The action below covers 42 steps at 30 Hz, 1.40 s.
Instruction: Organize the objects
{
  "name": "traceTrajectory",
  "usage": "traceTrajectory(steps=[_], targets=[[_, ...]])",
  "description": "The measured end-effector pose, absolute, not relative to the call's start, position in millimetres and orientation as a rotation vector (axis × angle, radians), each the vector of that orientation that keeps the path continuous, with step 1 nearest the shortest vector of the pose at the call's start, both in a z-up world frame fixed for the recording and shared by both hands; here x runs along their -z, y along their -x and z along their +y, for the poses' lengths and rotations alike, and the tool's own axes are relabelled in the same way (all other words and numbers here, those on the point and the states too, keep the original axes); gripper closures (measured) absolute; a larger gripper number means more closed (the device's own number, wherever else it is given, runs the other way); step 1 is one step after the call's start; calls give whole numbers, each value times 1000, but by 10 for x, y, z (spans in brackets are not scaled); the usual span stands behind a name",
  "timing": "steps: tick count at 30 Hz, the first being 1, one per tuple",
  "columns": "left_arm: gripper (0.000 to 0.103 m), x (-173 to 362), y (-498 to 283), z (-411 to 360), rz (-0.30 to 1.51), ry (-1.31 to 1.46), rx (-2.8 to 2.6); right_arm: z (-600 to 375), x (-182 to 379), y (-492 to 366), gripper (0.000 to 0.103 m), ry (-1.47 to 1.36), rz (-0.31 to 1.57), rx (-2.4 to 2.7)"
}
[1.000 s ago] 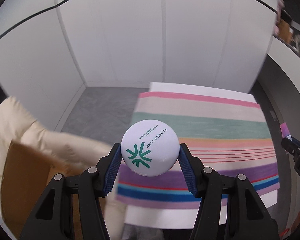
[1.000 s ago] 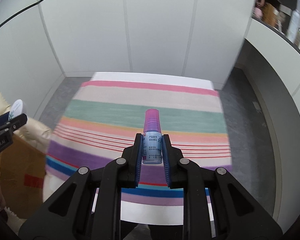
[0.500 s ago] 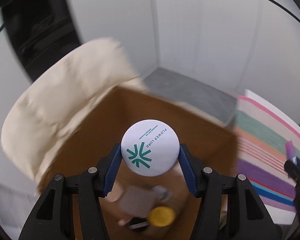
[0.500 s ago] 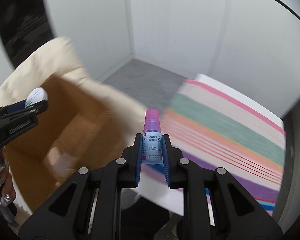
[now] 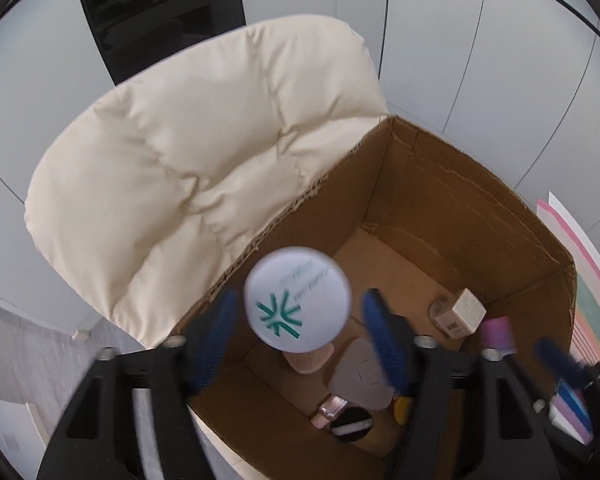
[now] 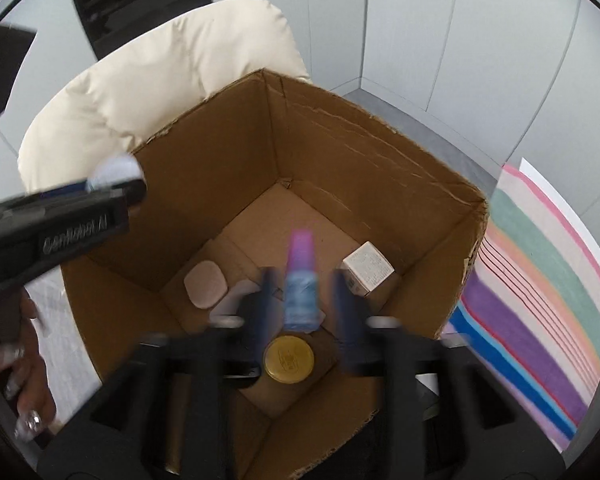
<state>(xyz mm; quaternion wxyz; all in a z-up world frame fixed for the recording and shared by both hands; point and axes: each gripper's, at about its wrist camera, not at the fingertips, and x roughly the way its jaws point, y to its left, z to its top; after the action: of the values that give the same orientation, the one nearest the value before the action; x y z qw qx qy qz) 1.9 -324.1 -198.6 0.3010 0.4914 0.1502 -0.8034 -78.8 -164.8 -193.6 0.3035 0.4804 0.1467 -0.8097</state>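
Observation:
Over an open cardboard box, my left gripper has its jaws opening. The white round jar with a green logo hangs blurred between the blue pads, a gap on each side. My right gripper hovers over the same box, jaws opening too. The pink-capped bottle with a blue label sits loose between its pads, touching neither. The right wrist view shows the left gripper and the jar at the box's left rim.
The box stands on a cream padded chair. Inside lie a small white carton, a yellow lid, a pink puff and other small items. A striped cloth covers the table to the right. A hand holds the left gripper's handle.
Both grippers swung left from over the striped cloth to above the box. Their jaws, shut on the jar and the bottle before, now stand apart from them.

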Motion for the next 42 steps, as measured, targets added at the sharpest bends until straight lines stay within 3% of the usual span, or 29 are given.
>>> traceTrajectory(steps=[1,3,17,21,25,32,42], targets=[[14,1981,-18,-3241,410,-1307,2125,-1620,1922,811,0,-1270,380,2173],[8,1956,-11,-3228,426,-1303,2125,-1579,1867,842,0,-1243,358,2221],[8,1900,237,-2714,292,-1426,2225,-1116,1763,1051,0,-1463,263,2275],[8,1680,328,-2423,277,-1498,2303,-731,1579,1052,0,-1554,212,2328],[8,1296,360,-1917,134,-1582,2412,-220,1194,993,0,-1597,173,2418],[6,648,188,-1125,6,-1735,2545,629,559,606,0,-1654,-67,2514],[6,158,-212,-803,-96,-1685,2578,1061,138,34,0,-1619,-154,2571]])
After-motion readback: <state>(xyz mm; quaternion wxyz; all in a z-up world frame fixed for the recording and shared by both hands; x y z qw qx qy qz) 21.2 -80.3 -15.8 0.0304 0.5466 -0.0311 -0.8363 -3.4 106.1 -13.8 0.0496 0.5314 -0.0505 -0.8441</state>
